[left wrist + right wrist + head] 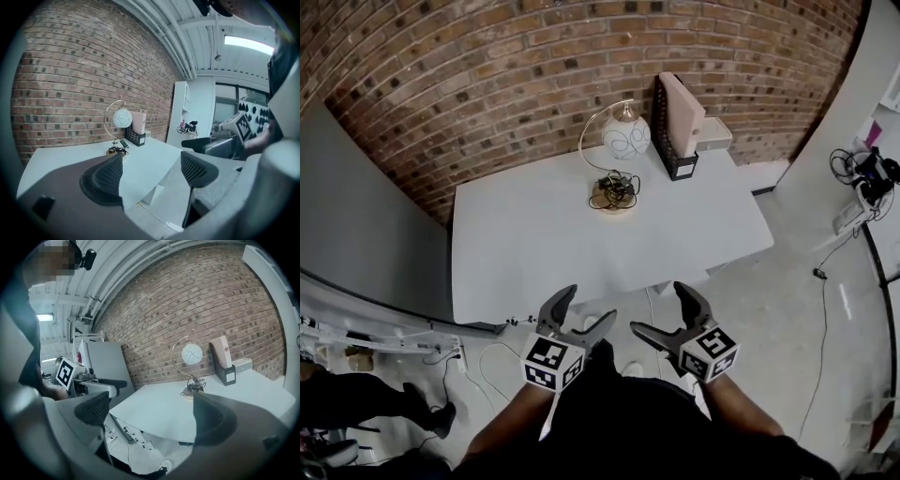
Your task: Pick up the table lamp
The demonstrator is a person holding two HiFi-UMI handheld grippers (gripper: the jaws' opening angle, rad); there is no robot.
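Observation:
The table lamp point(617, 150) has a white globe shade hung from a thin arched metal stem, and a round base wrapped in dark cord. It stands at the back of the white table point(534, 244), near the brick wall. It also shows far off as the lamp point(121, 123) in the left gripper view and the lamp point(190, 359) in the right gripper view. My left gripper point(587, 314) and right gripper point(654, 309) hang side by side off the table's near edge. Both are open and hold nothing.
A black file holder point(672, 141) with a pink folder stands right of the lamp, a small white box point(715, 133) behind it. Cables trail on the floor point(825, 309) below the table. A grey partition point(356, 234) lies to the left, a brick wall behind.

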